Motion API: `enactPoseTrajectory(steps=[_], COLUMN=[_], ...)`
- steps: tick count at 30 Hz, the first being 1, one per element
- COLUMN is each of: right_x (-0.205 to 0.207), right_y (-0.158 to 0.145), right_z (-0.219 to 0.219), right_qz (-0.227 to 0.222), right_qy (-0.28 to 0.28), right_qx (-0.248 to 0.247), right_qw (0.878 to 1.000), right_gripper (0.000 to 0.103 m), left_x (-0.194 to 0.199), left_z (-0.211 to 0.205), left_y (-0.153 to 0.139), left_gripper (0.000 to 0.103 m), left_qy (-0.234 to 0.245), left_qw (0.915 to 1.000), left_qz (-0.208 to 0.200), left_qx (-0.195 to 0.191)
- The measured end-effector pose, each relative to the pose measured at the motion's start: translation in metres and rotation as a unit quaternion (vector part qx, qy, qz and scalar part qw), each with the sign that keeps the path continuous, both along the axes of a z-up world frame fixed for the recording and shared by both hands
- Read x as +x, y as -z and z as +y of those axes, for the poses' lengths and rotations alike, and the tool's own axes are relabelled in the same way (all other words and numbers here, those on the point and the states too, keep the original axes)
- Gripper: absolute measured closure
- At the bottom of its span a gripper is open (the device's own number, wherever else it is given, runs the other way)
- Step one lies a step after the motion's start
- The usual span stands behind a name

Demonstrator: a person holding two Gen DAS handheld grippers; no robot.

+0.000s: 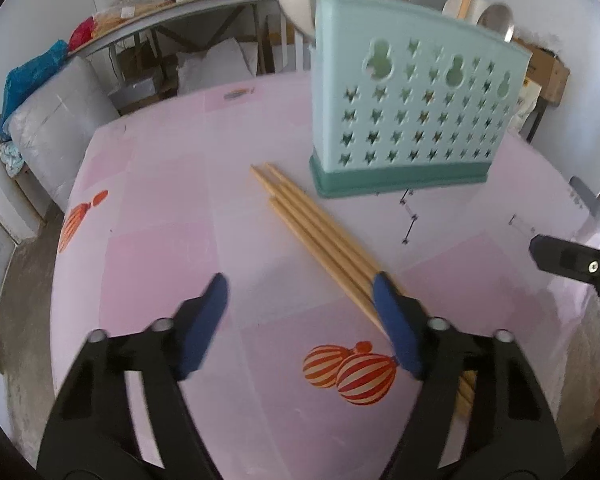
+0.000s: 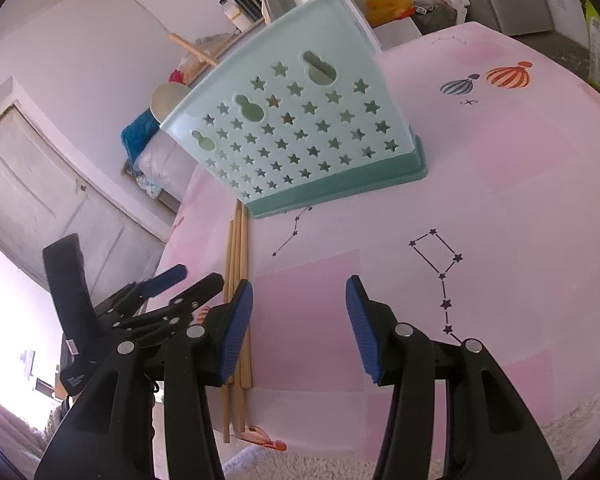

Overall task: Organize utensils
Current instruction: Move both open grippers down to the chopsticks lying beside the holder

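Three wooden chopsticks lie side by side on the pink tablecloth, in front of a teal utensil holder with star-shaped holes. My left gripper hangs open just above them; its right finger covers their thick ends and no pad presses on them. In the right wrist view the chopsticks run under the left finger of my right gripper, which is open with only cloth between its pads. The holder contains metal spoons, a white ladle and more chopsticks.
The left gripper shows at the left of the right wrist view, close beside the right one. One black finger of the right gripper enters the left wrist view's right edge. A cluttered shelf and a sofa stand beyond the table.
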State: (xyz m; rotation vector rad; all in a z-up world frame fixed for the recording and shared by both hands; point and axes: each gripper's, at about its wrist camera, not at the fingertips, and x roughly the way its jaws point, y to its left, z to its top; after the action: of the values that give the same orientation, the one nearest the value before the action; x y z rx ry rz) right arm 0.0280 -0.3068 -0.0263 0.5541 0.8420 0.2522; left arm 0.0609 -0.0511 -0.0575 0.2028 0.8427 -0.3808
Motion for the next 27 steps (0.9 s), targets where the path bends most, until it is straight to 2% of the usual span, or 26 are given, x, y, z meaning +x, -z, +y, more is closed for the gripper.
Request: enactPoseTrajectory(steps=[4,7,14,19,23,27], right_x=[0.0,0.0,0.012,0.039,0.056,0.063], right_y=[0.001,0.001,-0.001,-0.002,0.009,0.01], right_z=[0.002,0.004,0.017,0.051,0.066,0.076], right_qz=[0.004,0.005,0.007,0.006,0.023,0.023], right_qy=[-0.002,-0.004,-0.033,-0.092,-0.112,-0.131], right_qx=[-0.003,-0.005,-0.012,-0.051,-0.076,-0.086], right_qw=[1.0,1.0,0.999,0.994,0.991,0.987], right_gripper=[0.055,0.055,0.057,0.068,0.08,0.083], left_x=[-0.001,0.002,0.012,0.013,0.014,0.015], left_z=[0.0,-0.002,0.018,0.022,0.02,0.02], left_y=[0.003,0.007,0.005,0.003,0.002,0.001], left_gripper=[0.053,0.066,0.087,0.091,0.092,0.092], left_qy=[0.004,-0.001,-0.035,-0.043,-0.04,-0.041], left_qw=[0.9998,1.0,0.9994,0.999,0.9991,0.9991], left_qz=[0.002,0.002,0.007,0.01,0.013,0.016], left_qx=[-0.017,0.006,0.006,0.002,0.006,0.001])
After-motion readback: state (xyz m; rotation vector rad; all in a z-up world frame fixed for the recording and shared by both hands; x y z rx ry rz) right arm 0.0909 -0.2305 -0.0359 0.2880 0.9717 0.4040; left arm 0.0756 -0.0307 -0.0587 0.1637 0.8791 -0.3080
